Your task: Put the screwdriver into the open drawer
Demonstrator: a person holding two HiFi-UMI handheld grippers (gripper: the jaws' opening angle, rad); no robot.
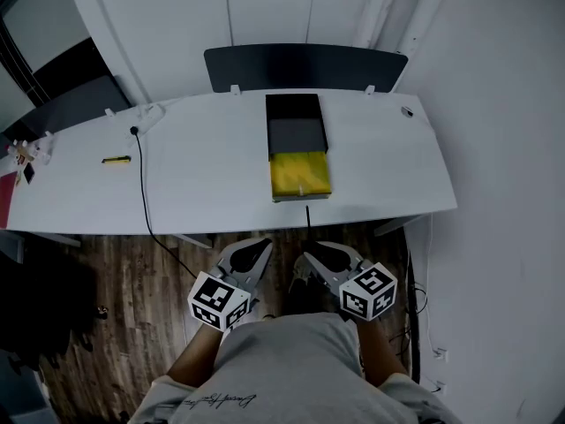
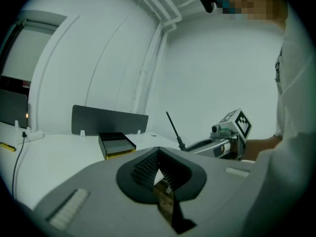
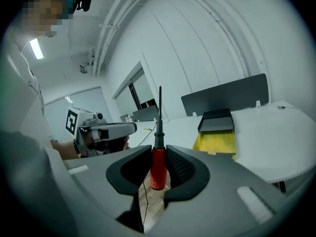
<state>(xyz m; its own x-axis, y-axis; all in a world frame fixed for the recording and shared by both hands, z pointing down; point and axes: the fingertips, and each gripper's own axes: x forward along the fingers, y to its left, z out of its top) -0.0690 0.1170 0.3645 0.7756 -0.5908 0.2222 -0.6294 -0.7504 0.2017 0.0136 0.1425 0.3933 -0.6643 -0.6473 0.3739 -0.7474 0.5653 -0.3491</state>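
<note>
My right gripper (image 1: 306, 259) (image 3: 158, 154) is shut on the red handle of the screwdriver (image 3: 157, 168). Its thin black shaft (image 1: 308, 216) points up and forward toward the table's front edge. A black drawer unit (image 1: 296, 122) stands on the white table (image 1: 203, 175), and its yellow drawer (image 1: 300, 175) (image 3: 217, 141) is pulled open toward me. My left gripper (image 1: 259, 247) (image 2: 158, 154) is beside the right one, below the table edge, with its tips together and nothing between them. The left gripper view shows the screwdriver (image 2: 174, 129) and the right gripper (image 2: 197, 145).
A black cable (image 1: 141, 179) runs across the table's left part and over its front edge. A small yellow and black item (image 1: 116, 159) lies further left. A dark panel (image 1: 305, 67) stands behind the table. Wooden floor (image 1: 132, 272) lies below me.
</note>
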